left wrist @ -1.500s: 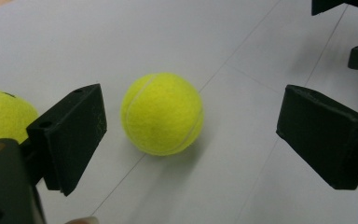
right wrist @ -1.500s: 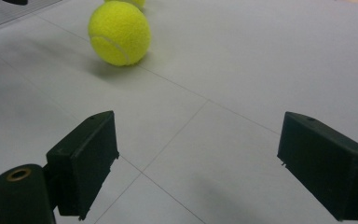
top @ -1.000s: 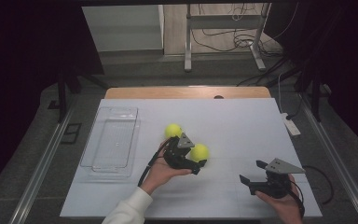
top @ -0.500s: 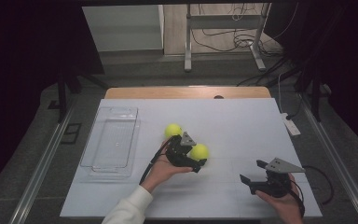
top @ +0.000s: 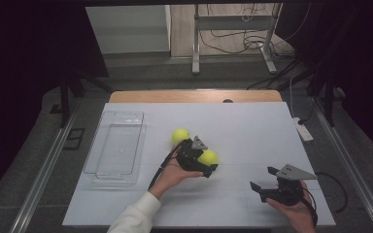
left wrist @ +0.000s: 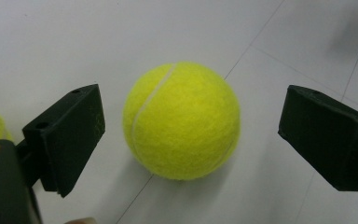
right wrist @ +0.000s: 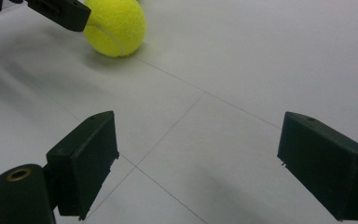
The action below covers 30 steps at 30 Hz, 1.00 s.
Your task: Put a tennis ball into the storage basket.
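- The white table (top: 252,131) carries the work; places below are told from the clear tray (top: 114,148) that lies on its left part.
- Right of the tray lie two tennis balls: the nearer ball (top: 208,157), farther from the tray and toward the person, and the second ball (top: 179,136), closer to the tray and farther up the table.
- The left gripper (top: 209,167) brackets the nearer ball (left wrist: 182,120) with its jaws spread wide, a gap on each side, gripping nothing.
- To do this grasp well, I judge the jaws should come level with the ball's widest part and centred on it before they shut, so it does not squirt out.
- The right gripper (top: 263,182) hangs well right of the tray, near the table's front edge, jaws wide apart and empty over bare table.
- Against half a second earlier, the left gripper and nearer ball look almost unmoved; the right gripper has not shifted either.
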Available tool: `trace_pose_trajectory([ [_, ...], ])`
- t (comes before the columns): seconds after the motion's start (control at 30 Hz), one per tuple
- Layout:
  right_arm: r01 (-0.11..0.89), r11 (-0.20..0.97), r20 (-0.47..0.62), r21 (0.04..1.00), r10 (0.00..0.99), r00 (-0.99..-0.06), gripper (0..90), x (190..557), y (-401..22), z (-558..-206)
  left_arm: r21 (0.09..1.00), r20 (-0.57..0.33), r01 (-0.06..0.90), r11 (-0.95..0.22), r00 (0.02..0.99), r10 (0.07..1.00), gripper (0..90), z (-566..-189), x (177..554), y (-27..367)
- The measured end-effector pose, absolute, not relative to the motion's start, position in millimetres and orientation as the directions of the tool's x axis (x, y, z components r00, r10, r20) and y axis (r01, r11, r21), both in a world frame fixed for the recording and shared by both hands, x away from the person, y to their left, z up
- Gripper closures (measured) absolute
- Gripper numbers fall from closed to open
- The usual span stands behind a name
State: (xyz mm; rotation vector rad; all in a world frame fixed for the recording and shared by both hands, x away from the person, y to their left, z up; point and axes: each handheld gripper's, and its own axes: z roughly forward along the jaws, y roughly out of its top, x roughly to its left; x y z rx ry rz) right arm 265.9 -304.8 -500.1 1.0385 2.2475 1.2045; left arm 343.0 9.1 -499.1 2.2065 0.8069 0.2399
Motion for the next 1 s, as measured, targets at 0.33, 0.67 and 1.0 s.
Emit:
trace_pose_trajectory([
  [0.33, 0.429, 0.356, 0.011, 0.83, 0.759, -0.651, 12.4, 267, -305, -501, 0.688, -0.068, 0.495, -0.53, 0.772, 0.632, 8.7, -513, 352, 6],
  [0.67, 0.429, 0.356, 0.011, 0.83, 0.759, -0.651, 12.4, 267, -305, -501, 0.695, -0.065, 0.492, -0.525, 0.77, 0.635, 25.9, -514, 350, 4],
  [1.0, 0.43, 0.355, 0.01, 0.83, 0.761, -0.648, 12.5, 267, -306, -501, 0.691, -0.071, 0.492, -0.53, 0.775, 0.628, 26.6, -511, 349, 8],
])
